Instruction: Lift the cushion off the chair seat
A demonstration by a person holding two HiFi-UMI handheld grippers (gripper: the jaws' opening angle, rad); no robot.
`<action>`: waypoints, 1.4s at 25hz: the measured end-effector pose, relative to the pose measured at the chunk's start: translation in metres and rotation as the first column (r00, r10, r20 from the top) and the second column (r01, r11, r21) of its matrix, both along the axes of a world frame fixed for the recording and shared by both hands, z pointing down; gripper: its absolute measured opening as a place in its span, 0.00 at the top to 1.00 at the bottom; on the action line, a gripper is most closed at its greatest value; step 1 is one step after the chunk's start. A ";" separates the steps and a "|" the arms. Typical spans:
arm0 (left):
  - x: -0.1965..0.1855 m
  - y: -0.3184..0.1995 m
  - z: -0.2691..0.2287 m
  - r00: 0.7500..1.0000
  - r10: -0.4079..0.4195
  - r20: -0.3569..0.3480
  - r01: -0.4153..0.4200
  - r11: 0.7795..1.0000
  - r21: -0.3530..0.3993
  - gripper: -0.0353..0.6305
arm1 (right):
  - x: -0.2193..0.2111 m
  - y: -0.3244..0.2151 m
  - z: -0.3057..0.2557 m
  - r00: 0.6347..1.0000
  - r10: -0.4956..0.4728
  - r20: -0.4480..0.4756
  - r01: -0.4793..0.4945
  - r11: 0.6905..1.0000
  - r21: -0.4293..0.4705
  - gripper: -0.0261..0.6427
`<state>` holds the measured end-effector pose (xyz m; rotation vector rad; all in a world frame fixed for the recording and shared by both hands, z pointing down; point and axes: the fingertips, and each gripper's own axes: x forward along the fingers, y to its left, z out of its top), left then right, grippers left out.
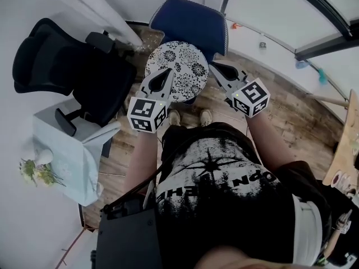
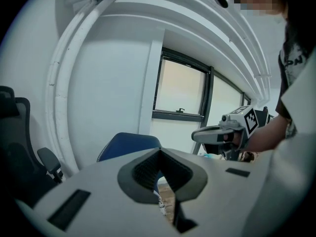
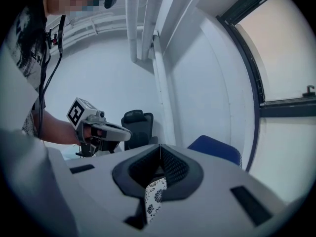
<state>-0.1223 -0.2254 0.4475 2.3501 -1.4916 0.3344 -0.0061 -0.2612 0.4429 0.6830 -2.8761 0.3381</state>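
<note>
Standing over the blue chair [image 1: 190, 21], looking steeply down past my own chest. The round cushion [image 1: 178, 66], white with black flower print, sits in front of the chair's back and covers the seat completely, so I cannot tell whether it rests on the seat or is just clear of it. My left hand-held gripper [image 1: 164, 74] points forward with its tip over the cushion's left edge; my right hand-held gripper [image 1: 216, 67] points in at the cushion's right edge, so the cushion lies between the two. In the left gripper view the jaws are pressed together at the tips with nothing between them; a sliver of printed fabric [image 2: 162, 205] and wooden floor show through the slit lower down, and the right hand-held gripper is in view off to the side. In the right gripper view the jaws also meet tip to tip, closed on nothing, and the cushion's flower print [image 3: 155, 196] shows through the gap under them, so the cushion lies just below and ahead of that gripper. A black office chair [image 1: 61, 66] stands to the left of the blue one, near the wall.
</note>
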 end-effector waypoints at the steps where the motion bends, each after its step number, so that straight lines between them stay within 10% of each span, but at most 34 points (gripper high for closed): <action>1: -0.002 -0.001 0.003 1.000 0.010 -0.004 -0.010 1.000 -0.005 0.93 | -0.001 -0.001 0.002 1.000 0.009 -0.002 -0.009 1.000 -0.005 0.94; 21: -0.002 -0.044 0.110 0.987 0.154 -0.042 -0.159 0.972 -0.174 0.93 | 0.006 -0.042 0.158 0.970 0.107 -0.217 -0.152 0.967 -0.203 0.92; 35: 0.012 -0.073 0.226 0.974 0.214 -0.069 -0.225 0.934 -0.279 0.93 | 0.005 -0.088 0.354 0.916 0.093 -0.390 -0.253 0.888 -0.384 0.64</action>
